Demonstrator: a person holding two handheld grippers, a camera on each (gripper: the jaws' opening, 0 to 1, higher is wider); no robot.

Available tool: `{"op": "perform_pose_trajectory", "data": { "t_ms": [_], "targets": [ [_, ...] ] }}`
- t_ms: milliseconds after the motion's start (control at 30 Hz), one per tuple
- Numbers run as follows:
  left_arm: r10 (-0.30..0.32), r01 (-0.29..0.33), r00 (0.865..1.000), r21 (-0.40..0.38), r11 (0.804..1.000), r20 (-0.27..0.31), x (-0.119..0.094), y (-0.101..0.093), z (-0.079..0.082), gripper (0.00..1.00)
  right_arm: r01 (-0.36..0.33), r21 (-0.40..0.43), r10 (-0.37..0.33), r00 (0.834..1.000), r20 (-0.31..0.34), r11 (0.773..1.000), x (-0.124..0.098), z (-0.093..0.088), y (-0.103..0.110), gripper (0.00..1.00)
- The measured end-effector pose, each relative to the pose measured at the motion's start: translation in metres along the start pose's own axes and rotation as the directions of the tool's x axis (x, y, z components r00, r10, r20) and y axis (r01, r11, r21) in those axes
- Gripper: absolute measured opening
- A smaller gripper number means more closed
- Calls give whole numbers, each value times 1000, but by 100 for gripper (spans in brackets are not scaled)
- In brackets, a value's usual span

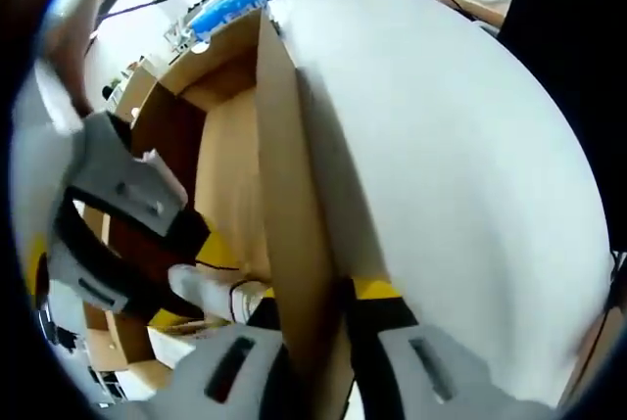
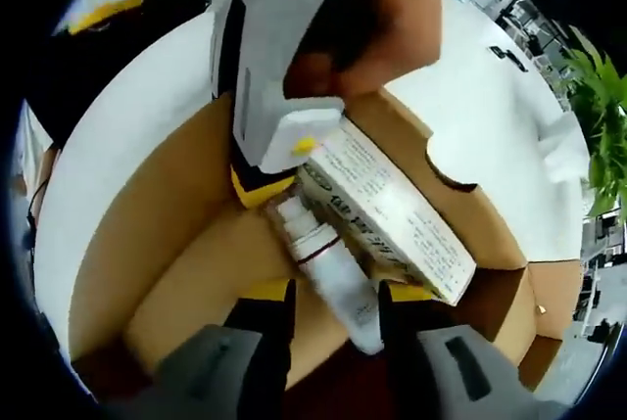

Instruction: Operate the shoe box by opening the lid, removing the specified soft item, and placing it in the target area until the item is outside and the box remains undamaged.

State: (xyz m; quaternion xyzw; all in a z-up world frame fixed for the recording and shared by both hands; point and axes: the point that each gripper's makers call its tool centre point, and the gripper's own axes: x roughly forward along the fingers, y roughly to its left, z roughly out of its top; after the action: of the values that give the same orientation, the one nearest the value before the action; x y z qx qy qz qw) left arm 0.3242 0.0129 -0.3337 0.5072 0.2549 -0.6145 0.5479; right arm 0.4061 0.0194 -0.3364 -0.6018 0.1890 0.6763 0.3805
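Holding the box (image 1: pixel 294 205) wall, your left gripper (image 1: pixel 313 361) has its jaws closed on the thin brown edge, one jaw inside and one outside. That wall runs up from 6 o'clock toward 12 in the left gripper view. A white table (image 1: pixel 460 165) lies at 3 o'clock. Your right gripper (image 1: pixel 118 234) reaches into the box at 9 o'clock.

Look at the right gripper view. Your right gripper (image 2: pixel 333 322) has its jaws a little open around a white tube (image 2: pixel 333 273), one jaw on each side. I cannot tell if they squeeze it. The tube lies in the open box, just beside a white carton (image 2: pixel 392 214) with small print. Your hand (image 2: pixel 382 9) and the left gripper sit at 12 o'clock, on the box edge. A green plant (image 2: pixel 598 116) stands at 3 o'clock.
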Motion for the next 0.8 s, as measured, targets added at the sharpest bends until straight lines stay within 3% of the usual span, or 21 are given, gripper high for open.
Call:
{"op": "perform_pose_trajectory", "data": {
  "t_ms": [267,467,633,700,800],
  "targets": [
    [-1,1,1000,2,1000,2,1,0,0,11,-26,32,27,1000,-14,999,0,-8,7,26],
    [-1,1,1000,2,1000,1,1,1,0,11,-40,104,43,999,-24,994,-5,-14,20,23],
    [2,-2,1000,6,1000,-4,1,1,0,11,-35,284,51,998,-47,958,-8,-25,26,22],
    [3,-3,1000,7,1000,-7,1,1,-1,12,-40,314,63,996,-63,949,-10,-35,29,22],
    [3,-3,1000,8,1000,-10,1,1,-1,12,-35,425,76,994,-82,904,-14,-46,37,22]
  ]
}}
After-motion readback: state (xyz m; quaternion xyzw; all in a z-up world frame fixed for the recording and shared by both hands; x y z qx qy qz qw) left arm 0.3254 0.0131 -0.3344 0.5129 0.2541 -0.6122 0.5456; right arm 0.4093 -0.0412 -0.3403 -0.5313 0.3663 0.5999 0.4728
